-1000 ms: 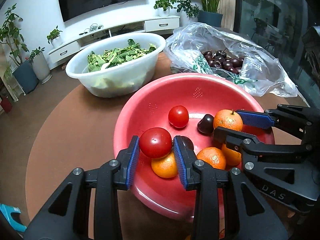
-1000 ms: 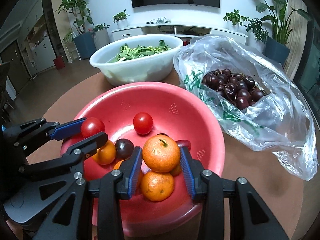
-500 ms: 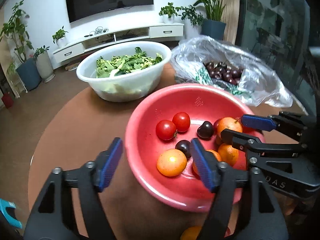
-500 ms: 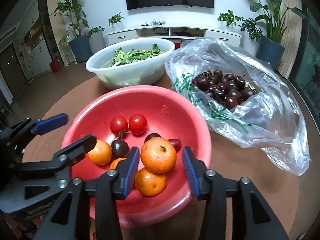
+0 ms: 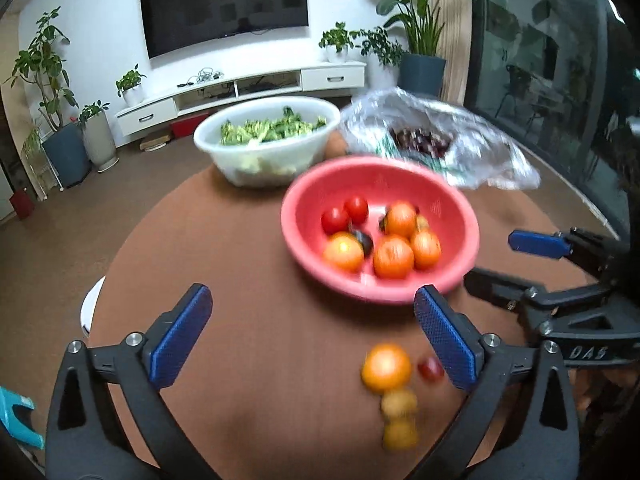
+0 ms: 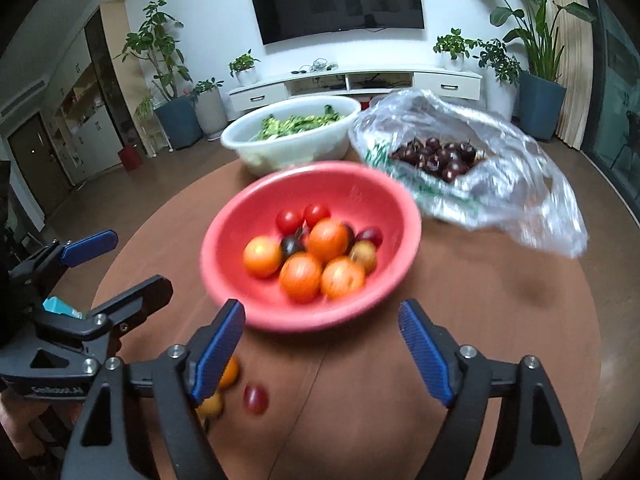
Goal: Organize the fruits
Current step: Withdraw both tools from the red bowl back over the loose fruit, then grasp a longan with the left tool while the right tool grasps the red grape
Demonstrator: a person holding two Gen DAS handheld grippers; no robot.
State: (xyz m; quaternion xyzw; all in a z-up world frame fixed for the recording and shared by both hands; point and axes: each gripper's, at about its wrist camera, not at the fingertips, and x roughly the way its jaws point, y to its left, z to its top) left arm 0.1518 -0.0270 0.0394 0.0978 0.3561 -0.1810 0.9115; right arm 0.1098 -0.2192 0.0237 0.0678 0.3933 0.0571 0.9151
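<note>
A red bowl (image 5: 308, 184) (image 6: 280, 178) on the round brown table holds two red tomatoes (image 5: 345, 214), several oranges (image 6: 300, 276) and dark cherries. Loose on the table nearer to me lie an orange (image 5: 386, 366), a small red fruit (image 5: 431, 369) (image 6: 255, 398) and small yellow fruits (image 5: 398, 402). My left gripper (image 5: 312, 336) (image 6: 120, 266) hangs over the table short of the bowl, jaws opening, nothing between them. My right gripper (image 6: 322, 350) (image 5: 516, 264) is beside it at the bowl's near rim, jaws also opening and empty.
Behind the red bowl stand a white bowl of leafy greens (image 5: 268, 148) (image 6: 292, 140) and a clear plastic bag of dark cherries (image 5: 420, 140) (image 6: 440, 156). A blue stool (image 5: 16, 412) is beyond the table's left edge. A TV unit and potted plants line the far wall.
The left gripper let go of a tomato and the right of an orange, both now in the bowl. Both grippers drew back from the bowl and opened wide; loose fruit came into view.
</note>
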